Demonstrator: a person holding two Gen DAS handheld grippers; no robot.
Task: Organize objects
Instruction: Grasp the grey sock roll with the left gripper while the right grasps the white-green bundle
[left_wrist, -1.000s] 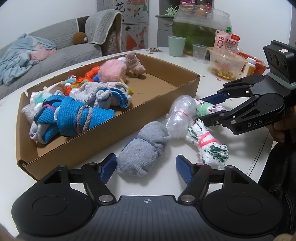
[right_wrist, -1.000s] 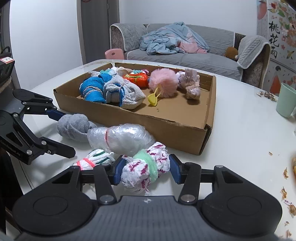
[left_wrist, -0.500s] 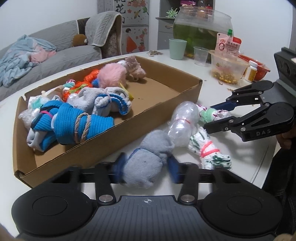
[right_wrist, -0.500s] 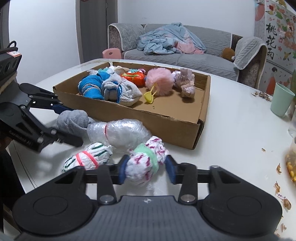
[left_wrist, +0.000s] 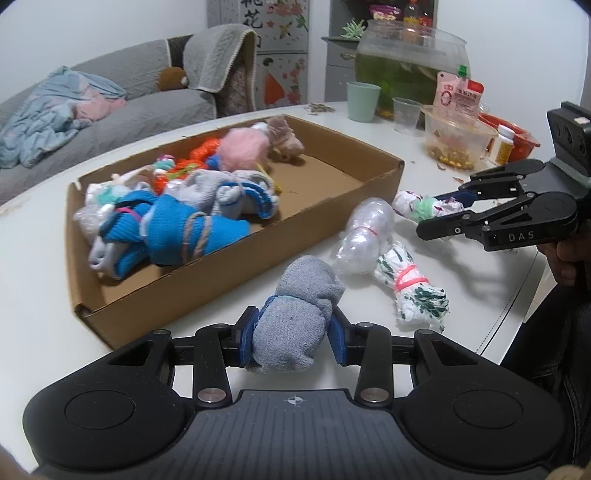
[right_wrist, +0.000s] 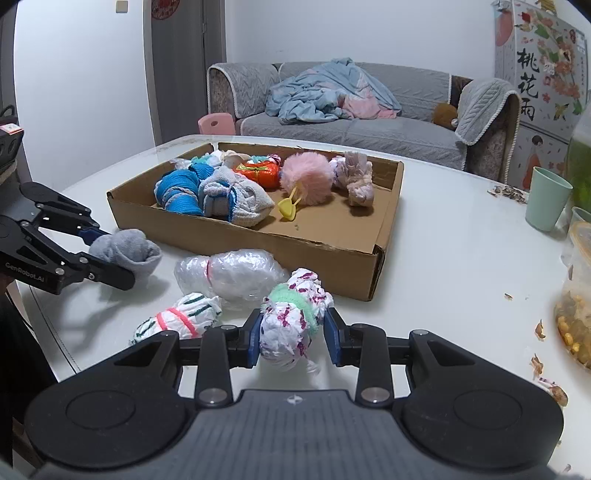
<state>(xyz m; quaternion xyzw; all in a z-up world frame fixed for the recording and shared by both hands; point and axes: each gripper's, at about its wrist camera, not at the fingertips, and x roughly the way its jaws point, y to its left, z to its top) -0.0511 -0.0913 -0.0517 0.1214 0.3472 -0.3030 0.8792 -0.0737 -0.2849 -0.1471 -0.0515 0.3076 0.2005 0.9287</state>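
The left tool (left_wrist: 291, 334) grips the grey sock roll (left_wrist: 295, 321), its blue pads pressed into both sides; its jaws have just been closing on it. The roll looks slightly raised off the white desk (left_wrist: 44, 325), though the fisheye view makes that hard to judge. The right tool (right_wrist: 291, 336) is likewise clenched on the white bundle with purple marks and a green band (right_wrist: 293, 319), its jaws too having just been closing around it.

Just beyond these, on the desk, lie a white and green bundle tied with a pink band (right_wrist: 177, 319) and a clear plastic bundle (right_wrist: 229, 273), touching each other. Both lie beside the near wall of the cardboard box (right_wrist: 325, 258).

Inside the box, the blue roll (right_wrist: 179, 194) and a grey and blue roll (right_wrist: 232, 199) sit at its left end in the right wrist view, with an orange bundle (right_wrist: 258, 173), a pink pompom (right_wrist: 306, 177) and a pale pink bundle (right_wrist: 354, 177) along the far side. The box's right part is bare cardboard.

Farther off on the desk stands a green cup (right_wrist: 548, 203). Behind the desk is a grey sofa (right_wrist: 369, 136) with a blue blanket (right_wrist: 325, 96) heaped on it.
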